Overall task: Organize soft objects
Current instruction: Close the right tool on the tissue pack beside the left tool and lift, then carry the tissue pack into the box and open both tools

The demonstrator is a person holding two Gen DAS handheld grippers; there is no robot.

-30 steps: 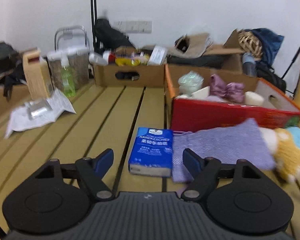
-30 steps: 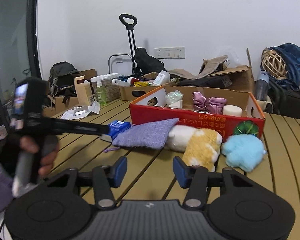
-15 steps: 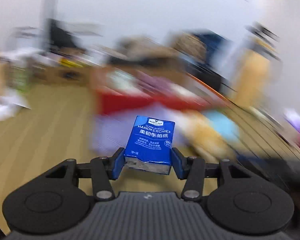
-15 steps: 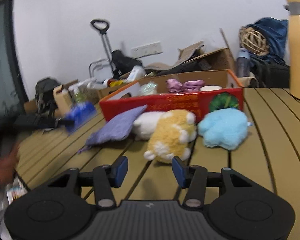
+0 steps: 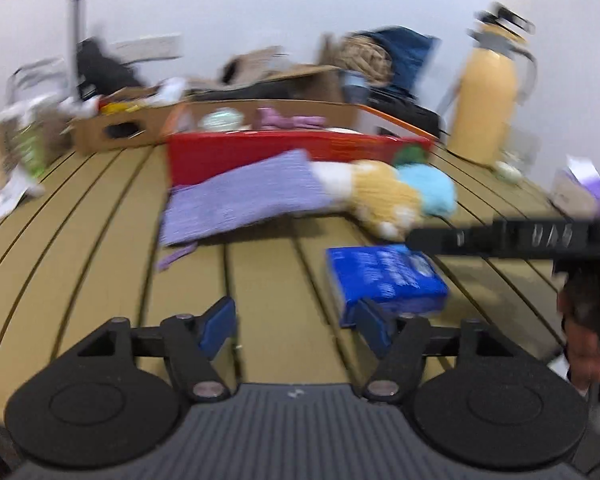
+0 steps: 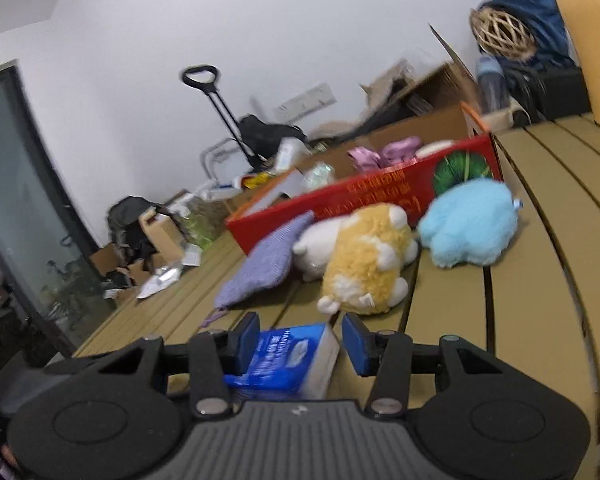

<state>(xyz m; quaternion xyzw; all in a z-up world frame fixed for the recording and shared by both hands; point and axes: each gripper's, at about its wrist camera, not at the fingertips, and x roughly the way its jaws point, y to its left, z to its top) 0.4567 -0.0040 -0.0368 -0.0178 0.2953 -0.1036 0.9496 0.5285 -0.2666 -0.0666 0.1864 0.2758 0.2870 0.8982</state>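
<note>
On the slatted counter (image 5: 100, 216) lies the blue handkerchief tissue pack (image 5: 384, 276), released just right of the left tongs (image 5: 296, 324), whose jaws have just been opening, and between the right tongs' (image 6: 298, 344) parted, closing jaws.

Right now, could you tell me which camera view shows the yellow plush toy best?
The right wrist view: the yellow plush toy lies whole and fairly sharp there. In the left wrist view it is blurred and partly behind the purple cloth.
</note>
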